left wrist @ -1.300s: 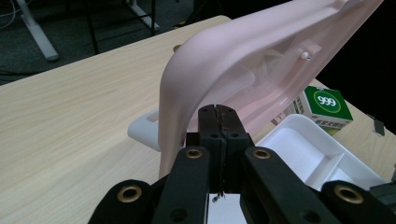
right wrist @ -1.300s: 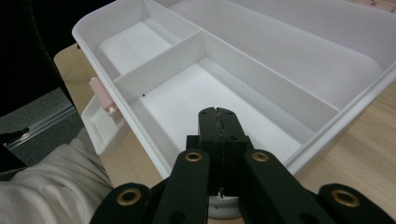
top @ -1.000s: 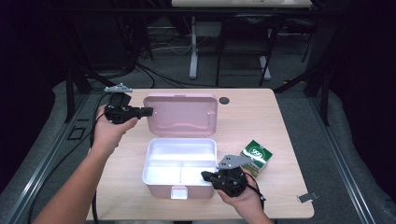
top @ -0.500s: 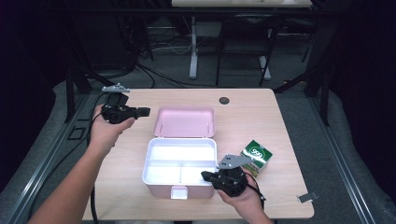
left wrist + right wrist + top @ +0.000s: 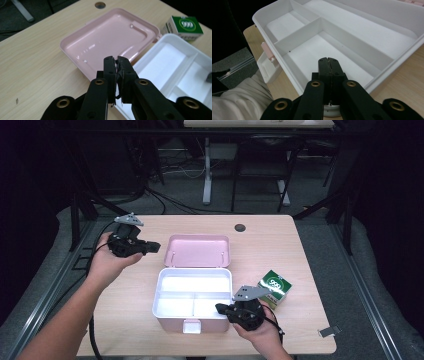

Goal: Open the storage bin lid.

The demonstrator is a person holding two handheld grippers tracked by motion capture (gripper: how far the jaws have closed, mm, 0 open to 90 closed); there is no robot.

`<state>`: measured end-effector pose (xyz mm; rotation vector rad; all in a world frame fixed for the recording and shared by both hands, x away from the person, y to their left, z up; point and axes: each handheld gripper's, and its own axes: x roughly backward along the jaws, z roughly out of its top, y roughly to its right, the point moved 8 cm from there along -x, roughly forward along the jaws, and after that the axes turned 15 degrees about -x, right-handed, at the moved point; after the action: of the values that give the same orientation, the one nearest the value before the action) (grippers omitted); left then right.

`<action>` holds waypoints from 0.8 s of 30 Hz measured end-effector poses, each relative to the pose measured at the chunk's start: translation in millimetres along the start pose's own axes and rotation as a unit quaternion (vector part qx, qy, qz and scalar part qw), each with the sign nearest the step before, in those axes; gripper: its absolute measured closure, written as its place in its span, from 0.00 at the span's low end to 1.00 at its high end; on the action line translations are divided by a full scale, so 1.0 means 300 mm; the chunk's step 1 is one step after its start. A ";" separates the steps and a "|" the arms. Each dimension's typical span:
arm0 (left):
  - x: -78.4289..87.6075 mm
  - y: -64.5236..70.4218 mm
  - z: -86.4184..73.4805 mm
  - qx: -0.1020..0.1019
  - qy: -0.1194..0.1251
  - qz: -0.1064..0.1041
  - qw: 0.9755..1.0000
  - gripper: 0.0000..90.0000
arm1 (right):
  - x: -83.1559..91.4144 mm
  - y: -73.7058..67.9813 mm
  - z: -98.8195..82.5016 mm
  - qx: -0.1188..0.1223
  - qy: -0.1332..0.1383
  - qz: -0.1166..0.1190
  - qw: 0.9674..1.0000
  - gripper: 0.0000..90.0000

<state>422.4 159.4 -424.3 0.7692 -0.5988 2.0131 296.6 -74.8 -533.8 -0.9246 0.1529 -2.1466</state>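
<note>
The white box (image 5: pixel 194 300) is set open at the near middle of the tabletop (image 5: pixel 280 245), its pink lid (image 5: pixel 198 251) laid back flat on the far side. The left claw (image 5: pixel 155 247) is held just left of the lid, its jaws parted a crack after just opening, with nothing gripped. The right claw (image 5: pixel 220 308) is pressed closed and empty over the box's near right corner. A green carton (image 5: pixel 274 287) is seen right of the box.

White box (image 5: pixel 175 65) cut off at right edge.
</note>
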 end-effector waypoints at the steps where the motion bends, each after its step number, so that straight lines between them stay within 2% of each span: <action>1: -0.002 0.010 -0.002 -0.018 -0.013 -0.004 1.000 0.94 | 0.000 0.000 0.000 -0.001 0.000 0.000 1.000 1.00; 3: -0.006 0.029 -0.003 -0.041 -0.031 -0.015 0.999 0.93 | -0.002 -0.001 0.002 -0.003 0.004 0.000 1.000 1.00; 4: -0.010 0.037 -0.002 -0.047 -0.033 -0.017 0.998 0.93 | -0.002 -0.001 0.001 -0.002 0.004 0.001 1.000 1.00; 7: -0.020 0.067 -0.004 -0.073 -0.055 -0.035 0.995 0.92 | -0.002 -0.001 0.001 -0.001 0.006 -0.001 1.000 1.00; 9: -0.025 0.080 -0.007 -0.097 -0.076 -0.043 0.991 0.91 | 0.000 0.000 0.000 0.000 0.001 -0.001 1.000 1.00; 10: -0.028 0.084 -0.006 -0.103 -0.079 -0.043 0.991 0.91 | -0.003 -0.001 0.002 -0.001 0.007 0.000 1.000 1.00; 13: -0.036 0.099 -0.005 -0.127 -0.099 -0.056 0.985 0.91 | 0.000 -0.001 0.000 -0.001 0.002 -0.002 1.000 1.00; 17: -0.047 0.117 -0.008 -0.157 -0.127 -0.069 0.977 0.91 | 0.000 -0.001 0.001 -0.001 0.002 -0.001 1.000 1.00; 20: -0.055 0.132 -0.006 -0.172 -0.136 -0.077 0.973 0.91 | -0.002 -0.001 0.002 -0.001 0.006 0.000 1.000 1.00; 24: -0.073 0.153 -0.007 -0.192 -0.156 -0.083 0.965 0.91 | 0.000 0.000 0.000 -0.001 0.002 -0.002 1.000 1.00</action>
<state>391.8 125.5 -446.6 0.8694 -1.0359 1.5665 296.6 -74.7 -533.7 -0.9211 0.1551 -2.1520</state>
